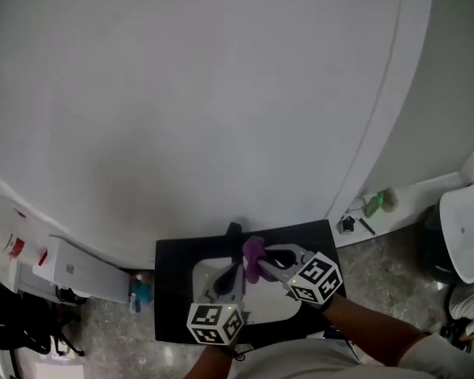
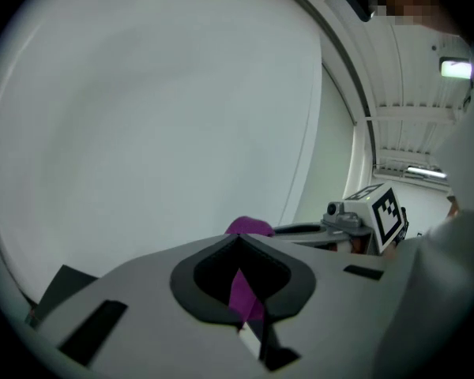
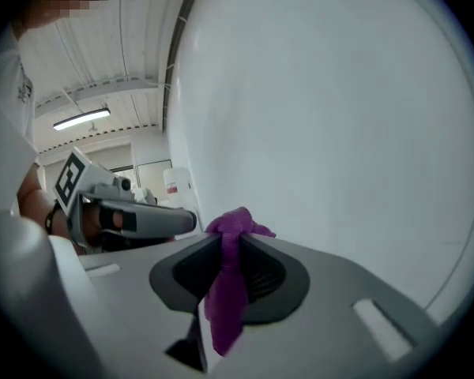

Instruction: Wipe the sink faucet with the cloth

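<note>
A purple cloth [image 1: 254,259] hangs bunched over the pale sink basin [image 1: 208,272], which is set in a black counter [image 1: 170,290]. The dark faucet [image 1: 234,230] stands at the back of the basin, just left of the cloth. My right gripper [image 3: 225,239] is shut on the cloth, which pokes out above its tips and hangs below them. My left gripper [image 2: 238,247] is shut too, and a purple strip [image 2: 243,294] shows between its pads. In the head view both grippers meet at the cloth, the left gripper [image 1: 235,273] below the faucet and the right gripper [image 1: 262,262] beside it.
A white curved wall [image 1: 205,93] fills the space behind the counter. A green bottle [image 1: 375,204] and small items sit on a ledge to the right, beside a white seat [image 1: 466,231]. White boxes [image 1: 71,268] and a blue item [image 1: 140,292] lie left of the counter.
</note>
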